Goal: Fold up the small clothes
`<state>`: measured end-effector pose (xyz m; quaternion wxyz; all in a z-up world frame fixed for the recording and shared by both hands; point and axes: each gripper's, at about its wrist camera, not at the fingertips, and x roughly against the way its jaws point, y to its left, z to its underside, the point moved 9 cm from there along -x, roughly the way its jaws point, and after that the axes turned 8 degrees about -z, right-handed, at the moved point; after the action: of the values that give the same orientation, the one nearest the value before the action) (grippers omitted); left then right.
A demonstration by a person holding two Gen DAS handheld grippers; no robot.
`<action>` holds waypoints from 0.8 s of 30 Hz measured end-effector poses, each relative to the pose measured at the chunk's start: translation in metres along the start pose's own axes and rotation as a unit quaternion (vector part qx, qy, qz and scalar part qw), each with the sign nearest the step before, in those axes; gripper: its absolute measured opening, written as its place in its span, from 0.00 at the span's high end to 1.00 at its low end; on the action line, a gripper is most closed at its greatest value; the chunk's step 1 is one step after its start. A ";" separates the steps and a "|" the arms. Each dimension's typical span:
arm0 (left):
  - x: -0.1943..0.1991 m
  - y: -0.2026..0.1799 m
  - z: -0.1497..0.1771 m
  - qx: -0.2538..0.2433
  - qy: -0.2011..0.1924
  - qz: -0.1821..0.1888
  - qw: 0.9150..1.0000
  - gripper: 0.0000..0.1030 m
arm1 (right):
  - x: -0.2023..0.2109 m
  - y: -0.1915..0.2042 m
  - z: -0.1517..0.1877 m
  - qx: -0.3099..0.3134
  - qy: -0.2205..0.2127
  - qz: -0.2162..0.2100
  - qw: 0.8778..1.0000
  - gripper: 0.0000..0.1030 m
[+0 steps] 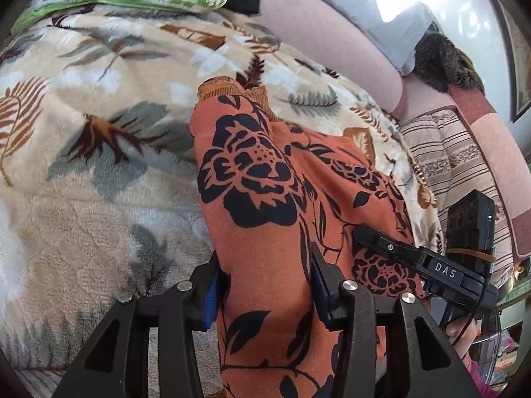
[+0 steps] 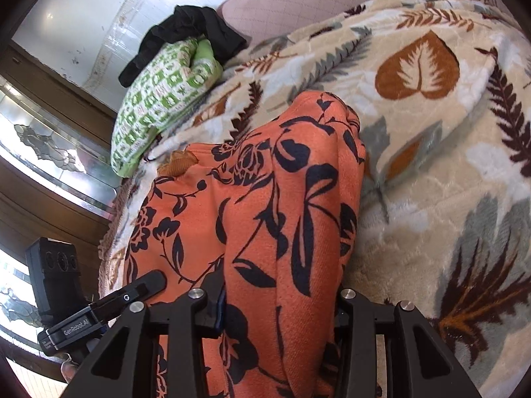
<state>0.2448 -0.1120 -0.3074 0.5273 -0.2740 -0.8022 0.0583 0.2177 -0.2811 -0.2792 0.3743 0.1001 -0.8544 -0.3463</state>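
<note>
An orange garment (image 1: 275, 205) of soft knit cloth, printed with large black roses and leaves, lies in loose folds over a plush blanket (image 1: 99, 126). A strip of rust-brown lace (image 1: 232, 91) trims its far edge. The blanket is thick fleece, beige with grey, white and brown fern and leaf shapes, and it covers a bed or sofa.

The left tool (image 1: 265, 293) pinches a raised ridge of the orange cloth between its black fingers; a blue pad (image 1: 212, 298) shows on the left one. The right tool (image 2: 282, 301) likewise grips a bunched fold of the same garment, the fabric filling the gap between its fingers.

Beyond the garment sits a green-and-white patterned pillow (image 2: 159, 99) with a crumpled black cloth (image 2: 189, 33) on top. A quilted pink backrest (image 1: 315, 36) runs behind the blanket, with a striped cushion (image 1: 454, 159) and something dark and furry (image 1: 444, 63) to one side. Wood-framed patterned glass panels (image 2: 46, 146) stand by a white wall.
</note>
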 end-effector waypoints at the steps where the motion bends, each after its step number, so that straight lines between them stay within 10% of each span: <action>1: -0.003 0.001 0.000 0.003 0.004 -0.002 1.000 0.51 | -0.002 -0.003 0.001 -0.001 0.002 0.004 1.000 0.59; 12: 0.012 0.012 -0.012 -0.002 -0.032 -0.053 0.998 0.44 | 0.003 -0.008 -0.008 0.003 0.013 0.040 0.999 0.48; 19: 0.027 0.010 -0.032 -0.023 -0.109 -0.111 0.988 0.41 | 0.062 0.018 -0.042 0.079 -0.125 0.048 0.988 0.47; 24: 0.001 0.014 -0.037 -0.042 -0.089 -0.172 0.980 0.39 | 0.035 0.031 -0.035 0.099 -0.085 0.023 0.991 0.63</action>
<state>0.2826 -0.1070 -0.2956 0.4444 -0.1474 -0.8826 -0.0426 0.2210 -0.2915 -0.2213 0.2969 0.0868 -0.9151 -0.2587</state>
